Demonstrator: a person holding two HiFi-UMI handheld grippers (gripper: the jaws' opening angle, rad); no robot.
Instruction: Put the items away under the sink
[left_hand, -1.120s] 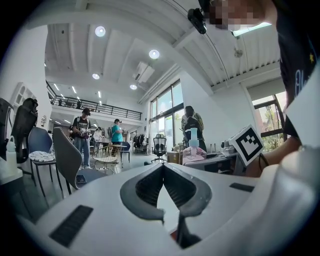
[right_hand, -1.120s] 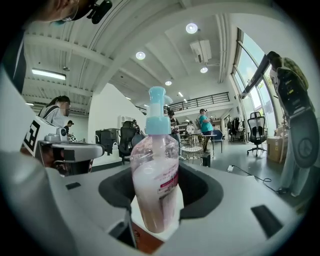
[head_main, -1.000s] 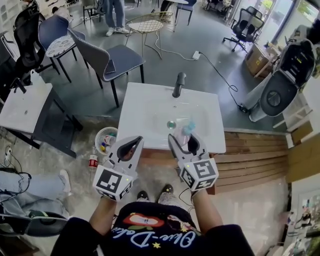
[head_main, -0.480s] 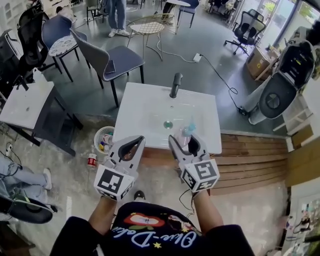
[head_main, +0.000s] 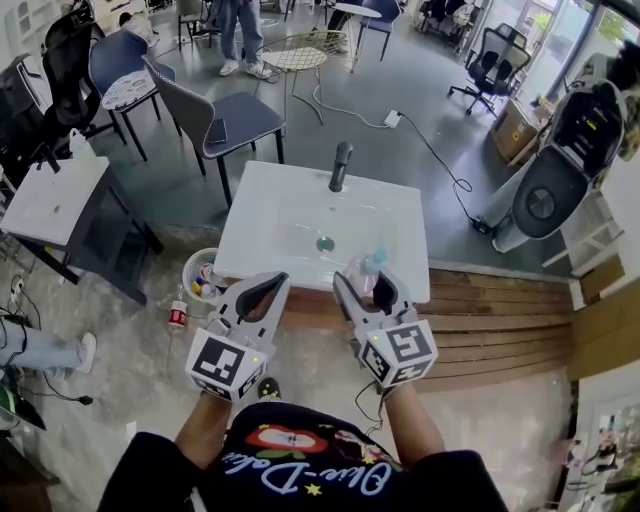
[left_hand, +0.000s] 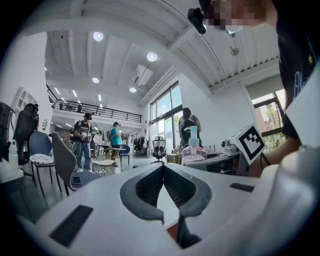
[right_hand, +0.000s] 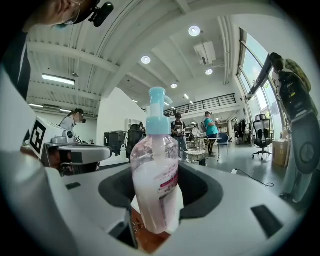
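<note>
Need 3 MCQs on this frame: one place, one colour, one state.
1. Where is the pump bottle?
A) in the sink basin
B) between the right gripper's fingers
C) on the floor
2. What colour is its pump top?
A) light blue
B) red
C) black
3. The left gripper is:
A) shut on a bottle
B) wide open
C) shut, empty
Key: 1 B, the fingers clamp its body; 2 A, it shows pale blue; 3 C, its fingertips meet with nothing between.

An open-plan office used as a test space is indicated by swivel chairs (head_main: 497, 50), work tables (head_main: 50, 200), a concrete floor (head_main: 300, 138) and a freestanding sink (head_main: 265, 230).
</note>
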